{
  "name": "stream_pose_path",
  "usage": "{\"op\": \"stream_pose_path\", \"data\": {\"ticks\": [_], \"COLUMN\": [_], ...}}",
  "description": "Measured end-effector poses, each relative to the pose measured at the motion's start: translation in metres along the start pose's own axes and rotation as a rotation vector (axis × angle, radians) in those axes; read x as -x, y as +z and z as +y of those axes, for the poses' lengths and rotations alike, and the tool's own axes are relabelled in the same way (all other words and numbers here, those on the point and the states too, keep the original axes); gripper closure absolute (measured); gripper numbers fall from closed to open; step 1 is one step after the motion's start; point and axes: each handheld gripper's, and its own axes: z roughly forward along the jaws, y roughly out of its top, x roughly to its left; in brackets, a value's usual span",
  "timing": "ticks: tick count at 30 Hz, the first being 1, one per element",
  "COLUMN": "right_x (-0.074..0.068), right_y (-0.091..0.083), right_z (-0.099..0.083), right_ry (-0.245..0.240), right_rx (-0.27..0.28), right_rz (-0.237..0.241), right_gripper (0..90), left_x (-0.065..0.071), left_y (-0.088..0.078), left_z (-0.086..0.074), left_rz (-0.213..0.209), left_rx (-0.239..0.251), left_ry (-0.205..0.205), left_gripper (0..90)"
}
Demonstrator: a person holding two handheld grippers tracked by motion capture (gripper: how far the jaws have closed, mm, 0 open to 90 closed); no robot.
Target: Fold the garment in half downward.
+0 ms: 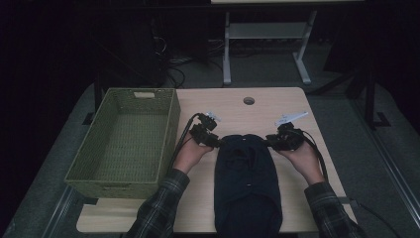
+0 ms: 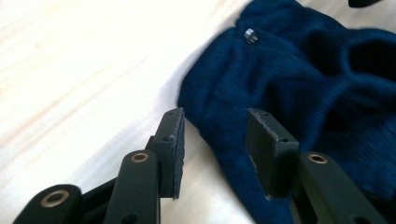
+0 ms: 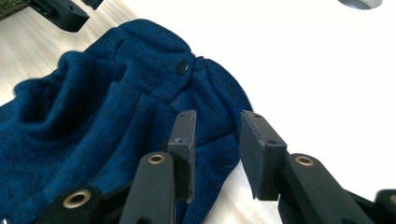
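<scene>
- Dark blue garment [image 1: 247, 178] lies lengthwise at lower centre of the high view, flat on the surface [image 1: 277, 106].
- Left hand-held gripper [image 1: 216, 142] at its upper-left corner: jaws apart, pads apparently clear of the cloth.
- Right hand-held gripper [image 1: 270, 141] at the upper-right corner, jaws parted.
- Green basket [image 1: 168, 124] at left.

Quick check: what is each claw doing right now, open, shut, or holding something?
Left claw: open, holding nothing, jaws apart above the dark blue garment.
Right claw: open, holding nothing, jaws apart over the garment's edge.

Bare table [image 1: 277, 106] lies open beyond the garment [image 1: 247, 178]; the basket [image 1: 171, 129] walls off the left.
</scene>
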Motion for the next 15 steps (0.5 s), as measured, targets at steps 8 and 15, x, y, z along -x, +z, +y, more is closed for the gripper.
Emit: {"op": "stream_pose_path", "data": {"ticks": [8, 15], "right_x": [0.016, 0.029], "right_y": [0.019, 0.037], "right_z": [0.011, 0.003], "right_ry": [0.016, 0.053], "right_rx": [-0.004, -0.029], "right_rz": [-0.002, 0.012], "right_gripper": [65.0, 64.7], "left_x": [-0.015, -0.023], "left_y": [0.018, 0.031], "left_z": [0.010, 0.007], "left_rz": [0.025, 0.031], "left_rx": [-0.014, -0.032], "left_ry": [0.013, 0.010], "left_gripper": [52.1, 47.6]}}
